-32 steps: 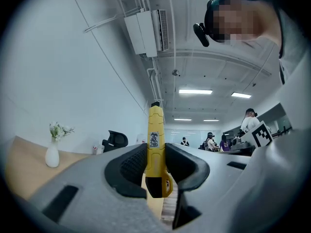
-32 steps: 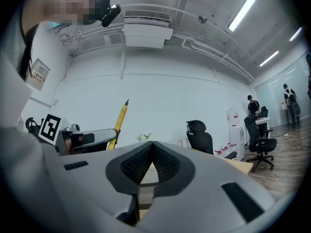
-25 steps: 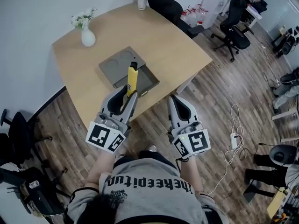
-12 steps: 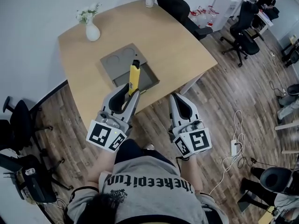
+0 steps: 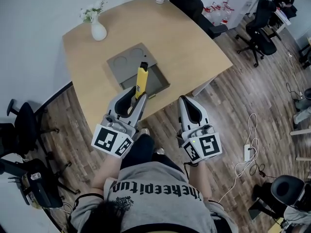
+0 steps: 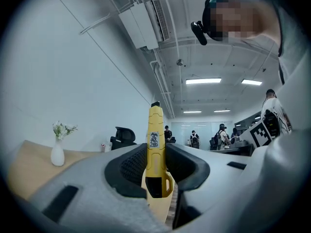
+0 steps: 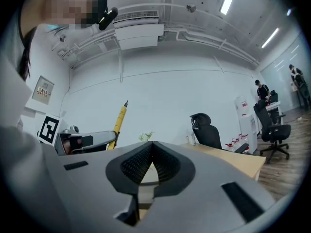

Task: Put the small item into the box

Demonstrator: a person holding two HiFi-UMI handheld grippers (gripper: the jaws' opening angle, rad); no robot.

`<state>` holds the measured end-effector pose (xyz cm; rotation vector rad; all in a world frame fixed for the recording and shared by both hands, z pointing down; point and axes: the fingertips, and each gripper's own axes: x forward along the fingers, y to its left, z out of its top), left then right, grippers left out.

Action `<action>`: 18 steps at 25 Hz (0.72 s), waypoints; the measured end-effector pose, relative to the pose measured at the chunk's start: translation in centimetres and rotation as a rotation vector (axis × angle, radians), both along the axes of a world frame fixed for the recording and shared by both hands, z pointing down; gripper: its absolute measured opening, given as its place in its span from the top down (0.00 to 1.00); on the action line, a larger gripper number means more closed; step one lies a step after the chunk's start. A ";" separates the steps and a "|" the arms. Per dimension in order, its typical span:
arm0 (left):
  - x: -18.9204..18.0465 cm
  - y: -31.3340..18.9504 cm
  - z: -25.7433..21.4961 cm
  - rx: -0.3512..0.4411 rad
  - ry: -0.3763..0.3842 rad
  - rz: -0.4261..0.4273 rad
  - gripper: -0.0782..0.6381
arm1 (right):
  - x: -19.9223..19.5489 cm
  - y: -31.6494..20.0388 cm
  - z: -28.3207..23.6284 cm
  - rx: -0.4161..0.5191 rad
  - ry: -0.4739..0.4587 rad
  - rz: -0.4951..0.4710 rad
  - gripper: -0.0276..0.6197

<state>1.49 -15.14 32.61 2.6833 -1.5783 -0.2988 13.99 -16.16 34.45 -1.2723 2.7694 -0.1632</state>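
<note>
Left gripper [image 5: 137,97] grips yellow tool [image 5: 140,79]; right gripper [image 5: 186,101] closed.

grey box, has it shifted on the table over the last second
No. The grey box keeps the same gap to the white vase and the table edge; only the camera moved.

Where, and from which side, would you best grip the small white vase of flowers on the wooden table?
Probably its narrow neck, under the flowers: the small white vase stands upright and its round belly might slip between jaws. Come in level from the near side of the wooden table, as the wall is close behind. The empty right gripper is shut and must open first.
</note>
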 end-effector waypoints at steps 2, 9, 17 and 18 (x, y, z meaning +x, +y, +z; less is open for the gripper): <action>-0.2 -0.8 0.1 -0.003 -0.009 0.006 0.72 | -0.3 -0.7 0.0 -0.002 0.000 0.002 0.95; -1.5 -3.9 0.6 -0.022 -0.032 0.014 0.72 | -1.8 -3.5 0.0 -0.007 0.007 0.006 0.95; -2.6 -7.4 2.4 -0.073 -0.071 0.026 0.72 | -3.0 -6.6 0.6 -0.022 0.016 0.016 0.95; -2.7 -7.8 2.6 -0.082 -0.080 0.028 0.72 | -3.2 -7.0 0.6 -0.023 0.018 0.018 0.95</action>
